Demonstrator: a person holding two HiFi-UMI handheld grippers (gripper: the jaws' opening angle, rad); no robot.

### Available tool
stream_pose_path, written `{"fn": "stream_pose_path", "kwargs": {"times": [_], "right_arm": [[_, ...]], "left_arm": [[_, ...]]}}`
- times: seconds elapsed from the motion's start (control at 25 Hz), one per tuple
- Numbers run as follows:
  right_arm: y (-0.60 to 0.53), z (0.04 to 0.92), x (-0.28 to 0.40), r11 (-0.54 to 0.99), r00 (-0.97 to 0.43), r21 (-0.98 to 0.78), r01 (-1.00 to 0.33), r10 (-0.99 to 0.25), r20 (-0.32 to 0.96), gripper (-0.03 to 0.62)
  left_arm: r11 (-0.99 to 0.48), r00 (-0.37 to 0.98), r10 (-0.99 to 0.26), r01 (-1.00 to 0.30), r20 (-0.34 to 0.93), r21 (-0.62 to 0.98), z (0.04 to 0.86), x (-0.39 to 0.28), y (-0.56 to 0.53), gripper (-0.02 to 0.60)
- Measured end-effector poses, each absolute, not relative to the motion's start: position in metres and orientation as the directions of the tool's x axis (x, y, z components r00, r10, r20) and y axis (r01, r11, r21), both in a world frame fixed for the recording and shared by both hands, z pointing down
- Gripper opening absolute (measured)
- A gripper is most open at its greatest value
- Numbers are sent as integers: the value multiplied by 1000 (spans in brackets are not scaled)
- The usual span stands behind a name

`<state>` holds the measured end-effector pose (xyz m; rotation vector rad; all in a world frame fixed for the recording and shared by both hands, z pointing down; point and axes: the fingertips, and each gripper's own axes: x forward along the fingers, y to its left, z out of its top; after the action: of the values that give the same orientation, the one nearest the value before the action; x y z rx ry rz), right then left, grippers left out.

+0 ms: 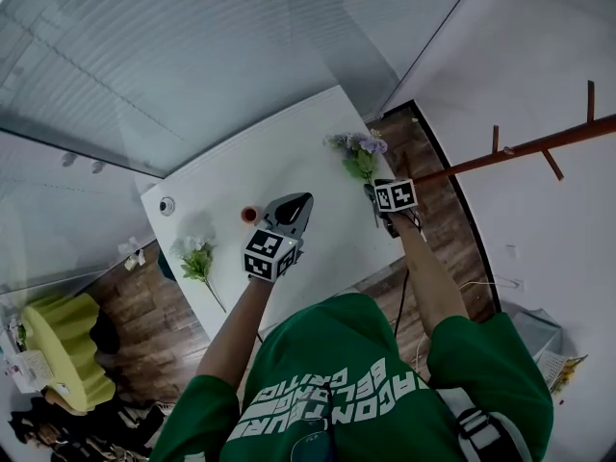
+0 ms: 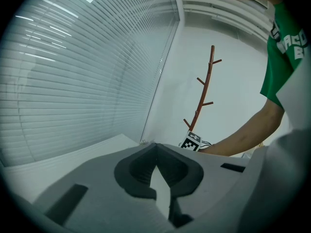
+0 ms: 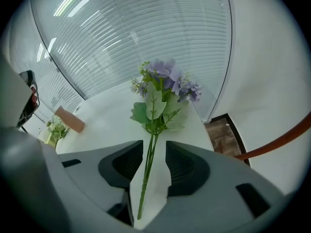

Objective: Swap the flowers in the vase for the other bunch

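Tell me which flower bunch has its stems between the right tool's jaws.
The purple bunch; its green stems run between the open jaws. The white bunch lies far off at the table's other side.

A white table point(image 1: 289, 147) stands with its far edge against a glass wall covered by pale horizontal blinds point(image 1: 192, 37), where strips of ceiling light are reflected. To the right, a plain white wall point(image 1: 539, 46) meets the wood-plank floor point(image 1: 435, 195) along a dark skirting. A reddish-brown coat rack point(image 1: 539, 142) with short pegs stands near that wall. At the near left, on the same plank floor, sits a yellow-green soft furnishing point(image 1: 60, 345) whose kind cannot be made out.
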<state>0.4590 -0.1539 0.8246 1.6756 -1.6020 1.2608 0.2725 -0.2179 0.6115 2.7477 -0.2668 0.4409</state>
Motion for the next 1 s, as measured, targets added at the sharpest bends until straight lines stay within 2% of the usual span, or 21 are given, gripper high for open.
{"fn": "stream_pose_path", "kwargs": {"times": [0.24,0.56,0.76,1.0], "right_arm": [[-151,784,464,-174,-46,-180,-968,-584,811,132],[-143,703,435,-96,15,-74,-993,-703,711,129],[-134,658,393,-33,12,-20,-999,-769,639,55],[-117,616,327,74,-77,-28,-997,-830,552,15]], "left_arm": [[-918,932,-173,-270,319,290,603,254,-209,7],[-906,922,-251,-330,294,264,587,207,-184,6],[-884,905,-324,-393,275,253,575,162,-162,8],[-836,866,-438,-491,242,246,562,99,-133,6]]}}
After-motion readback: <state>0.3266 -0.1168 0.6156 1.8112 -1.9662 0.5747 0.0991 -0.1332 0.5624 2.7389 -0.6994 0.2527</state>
